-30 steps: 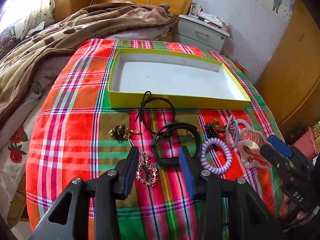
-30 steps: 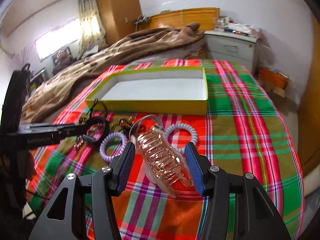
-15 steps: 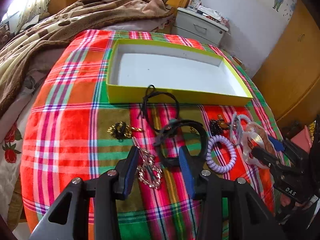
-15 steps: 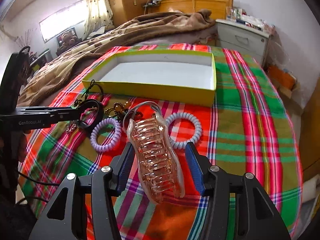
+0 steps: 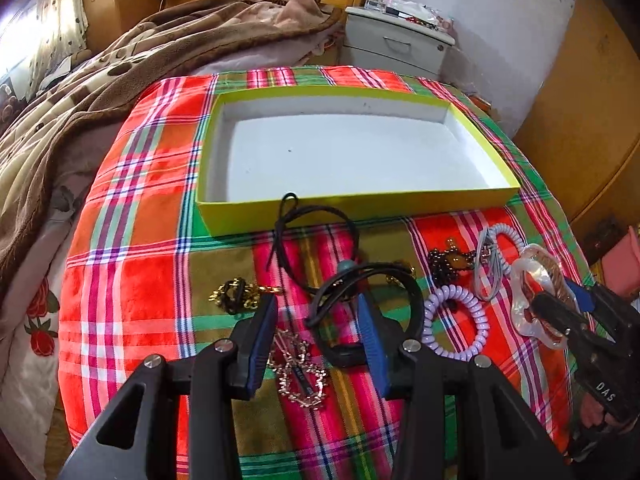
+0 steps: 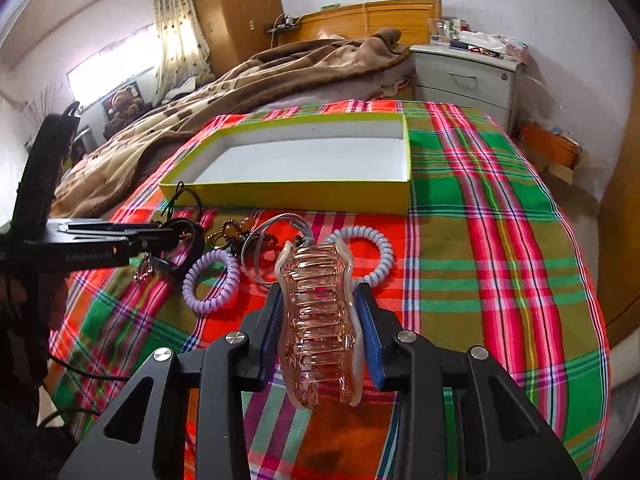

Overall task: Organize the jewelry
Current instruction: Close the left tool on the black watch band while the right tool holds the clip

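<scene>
- Right wrist view: right gripper [image 6: 320, 316] closed snugly on a clear pink hair claw clip [image 6: 318, 320], blue pads pressed against both long sides, clip raised off the plaid blanket [image 6: 500, 280] and tilted forward.
- Left wrist view: left gripper [image 5: 316, 336] with jaws parted fairly wide, gripping nothing; black band [image 5: 368, 308] looped around and behind the right pad, gold chain piece [image 5: 298, 376] lying between the pads below. Cannot tell whether the band touches the pad or merely passes behind it.
- Ahead of both grippers: yellow-green box [image 6: 288, 196] with white floor, nothing inside, resting on the blanket just beyond the jewelry.
- Spread between box and grippers: purple coil hair tie [image 6: 211, 280], pale blue coil hair tie [image 6: 376, 252], black cord necklace [image 5: 316, 220], dark beaded piece [image 5: 448, 262], gold-and-black ornament [image 5: 238, 294].
- Handling, judged: claw clip likely light, rigid, smooth plastic, so prone to slipping or twisting; teeth probably brittle. Best held across the solid ribbed body, as now, with moderate squeeze, not by the teeth or the hinge end.
- Judged likewise: coil ties springy and soft, easy to pinch across the ring; chains limp and heavy for their bulk, apt to dangle and snag neighbours, better pinched at a bunched middle.
- Next step, judged: carry clip over the near wall and release low above the white floor.
</scene>
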Demonstrator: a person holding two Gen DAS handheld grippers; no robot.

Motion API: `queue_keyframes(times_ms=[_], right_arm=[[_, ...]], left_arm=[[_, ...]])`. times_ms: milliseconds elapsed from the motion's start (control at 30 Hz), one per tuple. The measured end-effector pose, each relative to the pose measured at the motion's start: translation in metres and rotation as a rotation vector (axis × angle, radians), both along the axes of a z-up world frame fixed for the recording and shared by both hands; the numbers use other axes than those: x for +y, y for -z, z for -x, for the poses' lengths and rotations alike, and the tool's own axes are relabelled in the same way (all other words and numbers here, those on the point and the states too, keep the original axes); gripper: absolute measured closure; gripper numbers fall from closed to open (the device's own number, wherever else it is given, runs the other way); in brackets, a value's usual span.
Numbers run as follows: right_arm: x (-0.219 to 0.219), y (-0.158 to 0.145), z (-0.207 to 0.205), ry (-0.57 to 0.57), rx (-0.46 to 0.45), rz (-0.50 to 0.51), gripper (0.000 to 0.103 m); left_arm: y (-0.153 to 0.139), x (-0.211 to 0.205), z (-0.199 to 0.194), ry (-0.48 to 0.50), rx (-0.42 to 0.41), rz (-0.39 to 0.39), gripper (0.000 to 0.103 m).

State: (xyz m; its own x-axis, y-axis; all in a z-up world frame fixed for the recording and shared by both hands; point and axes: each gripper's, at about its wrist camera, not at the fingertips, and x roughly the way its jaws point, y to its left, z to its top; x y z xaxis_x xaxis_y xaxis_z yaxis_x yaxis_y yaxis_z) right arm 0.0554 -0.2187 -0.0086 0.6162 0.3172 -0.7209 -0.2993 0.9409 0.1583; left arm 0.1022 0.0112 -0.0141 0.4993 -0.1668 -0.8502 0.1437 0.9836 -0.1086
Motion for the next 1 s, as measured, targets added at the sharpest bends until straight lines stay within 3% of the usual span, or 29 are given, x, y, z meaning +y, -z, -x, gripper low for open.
queue_keyframes(times_ms=[233, 467, 1000], right_arm=[[-0.004, 0.0, 0.001, 0.026, 0.006, -0.038, 0.066], [-0.007, 0.0, 0.0, 0.038, 0.001, -0.051, 0.066], [-0.009, -0.013, 0.011, 0.068, -0.048, -0.063, 0.066]], left_arm=[[0.0, -0.012, -0.002, 0.03, 0.006, -0.009, 0.075], [0.001, -0.008, 0.003, 0.021, 0.0, 0.035, 0.091], [-0.021, 0.005, 0.023, -0.004, -0.048, 0.152, 0.092]])
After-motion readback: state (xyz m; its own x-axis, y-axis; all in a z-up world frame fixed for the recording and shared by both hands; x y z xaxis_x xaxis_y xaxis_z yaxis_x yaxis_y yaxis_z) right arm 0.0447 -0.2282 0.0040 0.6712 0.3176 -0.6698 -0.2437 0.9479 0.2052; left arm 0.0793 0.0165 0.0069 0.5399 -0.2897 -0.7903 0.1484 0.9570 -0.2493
